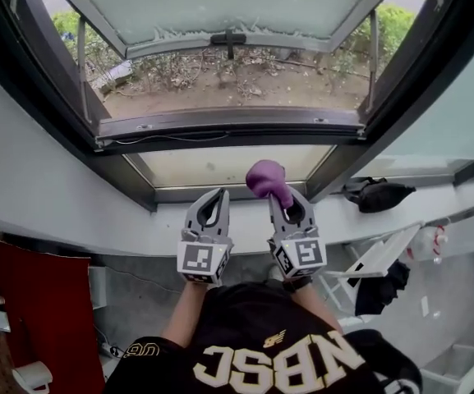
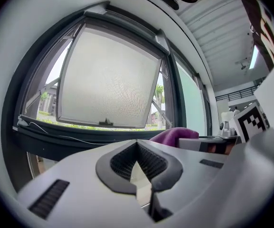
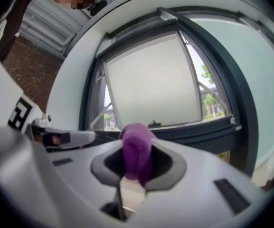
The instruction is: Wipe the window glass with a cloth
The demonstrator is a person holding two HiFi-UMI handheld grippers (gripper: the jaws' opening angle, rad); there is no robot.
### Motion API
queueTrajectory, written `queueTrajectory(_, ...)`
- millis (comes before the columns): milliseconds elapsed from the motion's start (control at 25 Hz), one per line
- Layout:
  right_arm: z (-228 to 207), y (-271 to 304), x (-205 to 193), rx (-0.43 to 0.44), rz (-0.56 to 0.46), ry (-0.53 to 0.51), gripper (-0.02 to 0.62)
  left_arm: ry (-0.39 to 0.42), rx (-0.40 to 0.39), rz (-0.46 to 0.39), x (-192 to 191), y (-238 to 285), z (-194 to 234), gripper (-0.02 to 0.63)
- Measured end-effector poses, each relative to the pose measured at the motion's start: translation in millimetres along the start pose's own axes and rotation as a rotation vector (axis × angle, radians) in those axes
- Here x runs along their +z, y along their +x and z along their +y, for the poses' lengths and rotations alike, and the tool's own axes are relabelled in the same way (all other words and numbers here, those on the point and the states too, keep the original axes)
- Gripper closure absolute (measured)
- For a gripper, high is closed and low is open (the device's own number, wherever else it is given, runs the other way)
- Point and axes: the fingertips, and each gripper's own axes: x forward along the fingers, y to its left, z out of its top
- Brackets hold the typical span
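- Right gripper is clamping a purple cloth. Its fingers are closing on a bunched fold, and a rounded wad is sticking out past the tips.
- Left gripper is carrying nothing. Its fingers are meeting at the tips, with only the gap between the pads showing.
- The cloth is sitting below the open sash on the room side, well clear of its frosted glass, and isn't touching any pane that I can see.
- The sash is tilting outward from its top edge, and its handle is hanging out over the yard.
- Under the sash, a fixed lower pane is lying just beyond the cloth. Both grippers are hovering side by side over the white sill.
- Stage: the cloth being off the glass fits either heading in for a pass or backing off after one. The glass isn't showing streaks or wet marks to settle it.
- Handling, my read:
  - The cloth is looking soft, light and limp. Pinching a thick fold near its middle is keeping padding ahead of the hard tips, while an edge grip would be risking slip.
  - The glass is rigid but breakable, and the sash is hinged, so hard pressure is likely pushing it further out.
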Motion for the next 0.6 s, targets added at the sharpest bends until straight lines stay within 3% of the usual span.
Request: queueTrajectory(600, 16, 6, -11, -0.002, 0.036, -0.008, 0.514, -0.032, -0.045, 0.002, -8, -3, 13, 0.594)
